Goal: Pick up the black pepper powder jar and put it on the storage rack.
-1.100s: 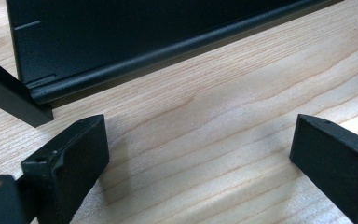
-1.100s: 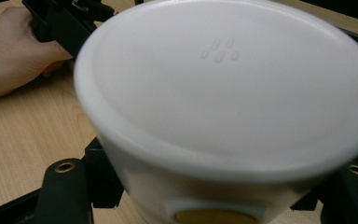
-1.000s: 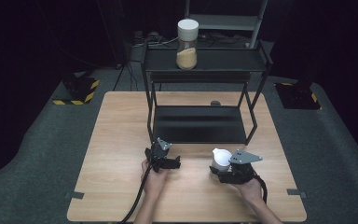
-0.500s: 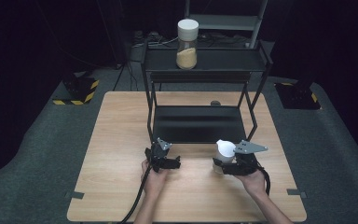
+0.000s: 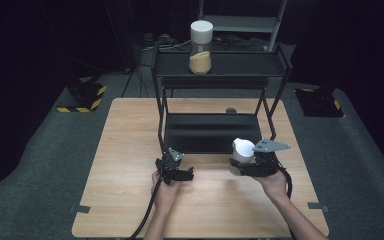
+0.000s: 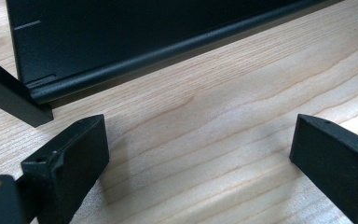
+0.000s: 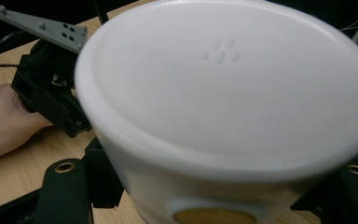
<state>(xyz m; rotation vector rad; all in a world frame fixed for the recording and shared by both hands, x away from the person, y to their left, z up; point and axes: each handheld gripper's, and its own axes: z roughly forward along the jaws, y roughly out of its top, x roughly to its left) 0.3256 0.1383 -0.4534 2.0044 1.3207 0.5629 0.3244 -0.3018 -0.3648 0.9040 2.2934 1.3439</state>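
Right hand-held gripper point(image 5: 242, 161) risen, clamping white-lidded jar point(image 5: 243, 149); left hand-held gripper point(image 5: 180, 175) wide, empty.

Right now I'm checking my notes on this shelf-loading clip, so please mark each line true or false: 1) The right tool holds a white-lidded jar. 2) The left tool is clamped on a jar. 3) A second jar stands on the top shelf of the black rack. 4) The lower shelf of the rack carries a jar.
1) True: the right tool is shut on the white-lidded jar, held just above the wooden table.
2) False: the left tool stands open with bare wood between its jaws.
3) True: a white-lidded clear jar of tan powder stands on the top shelf of the black metal rack.
4) False: the lower shelf is bare.
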